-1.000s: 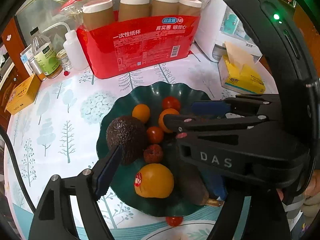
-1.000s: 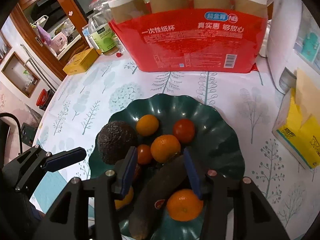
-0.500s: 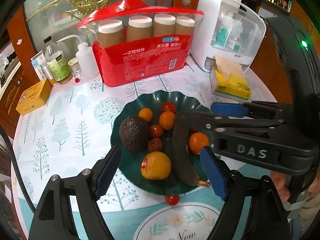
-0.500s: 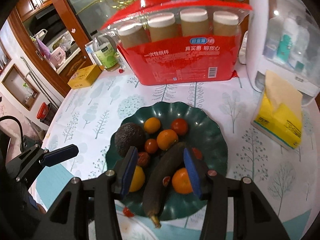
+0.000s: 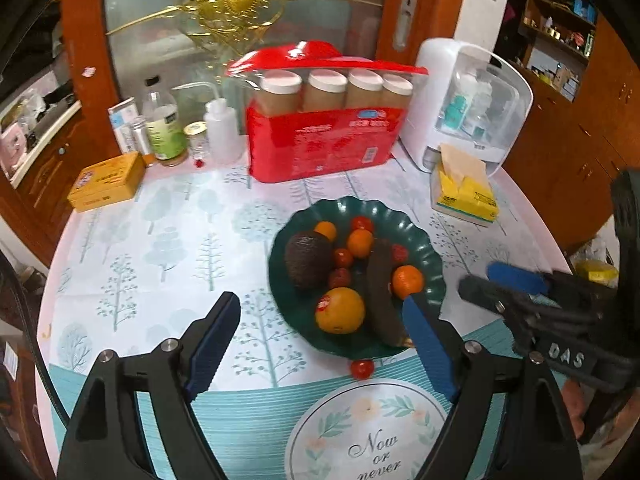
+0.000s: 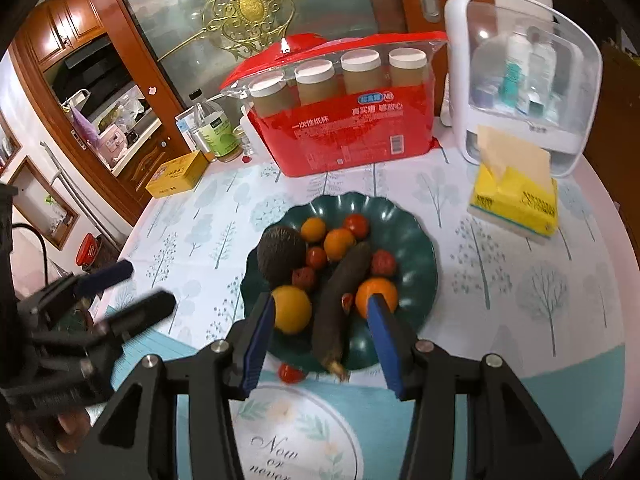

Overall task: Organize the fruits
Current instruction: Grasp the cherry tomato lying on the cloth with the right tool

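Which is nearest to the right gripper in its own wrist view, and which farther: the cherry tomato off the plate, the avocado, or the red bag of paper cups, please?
Measured from the right gripper:
1. Cherry tomato, on the cloth just below the plate's near rim.
2. Avocado, on the plate's left side.
3. Red bag of paper cups, at the table's far edge.

Both wrist views look down and forward over the table from above its near edge. Each shows the green plate [image 5: 430, 256] [image 6: 416, 240] at frame centre; each catches the other gripper at its outer edge.
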Demonstrator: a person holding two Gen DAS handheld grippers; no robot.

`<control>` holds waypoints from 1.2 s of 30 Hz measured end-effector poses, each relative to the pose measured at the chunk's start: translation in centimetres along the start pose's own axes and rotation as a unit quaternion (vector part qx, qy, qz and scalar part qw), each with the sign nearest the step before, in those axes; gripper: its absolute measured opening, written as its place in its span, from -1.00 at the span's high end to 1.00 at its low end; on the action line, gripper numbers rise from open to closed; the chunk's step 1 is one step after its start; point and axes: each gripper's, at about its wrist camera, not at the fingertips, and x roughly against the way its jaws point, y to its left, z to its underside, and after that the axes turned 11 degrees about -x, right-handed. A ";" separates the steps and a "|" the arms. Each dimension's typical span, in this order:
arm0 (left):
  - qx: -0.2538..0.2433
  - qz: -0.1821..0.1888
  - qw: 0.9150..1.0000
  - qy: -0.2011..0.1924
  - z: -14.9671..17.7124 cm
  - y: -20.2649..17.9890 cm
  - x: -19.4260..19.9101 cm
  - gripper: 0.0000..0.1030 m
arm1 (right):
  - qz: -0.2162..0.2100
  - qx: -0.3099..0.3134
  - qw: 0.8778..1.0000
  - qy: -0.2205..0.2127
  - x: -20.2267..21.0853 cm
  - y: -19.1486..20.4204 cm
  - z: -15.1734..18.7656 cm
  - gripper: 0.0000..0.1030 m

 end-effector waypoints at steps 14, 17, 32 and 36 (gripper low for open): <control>0.040 -0.045 0.998 0.000 7.5 1.3 -2.2 -0.66 | 0.037 -0.004 0.999 -0.009 -2.2 0.1 9.5 0.06; 0.046 -0.048 0.998 0.007 8.6 1.3 -3.3 -0.66 | 0.043 -0.002 0.999 0.002 -3.9 0.1 10.9 0.06; 0.082 -0.077 0.993 0.043 11.4 3.4 -8.0 -0.66 | 0.062 0.033 0.998 0.004 -10.8 2.3 12.3 0.06; 0.091 -0.078 0.992 0.047 11.6 3.9 -8.4 -0.66 | 0.076 0.044 0.996 0.001 -11.9 2.7 12.3 0.06</control>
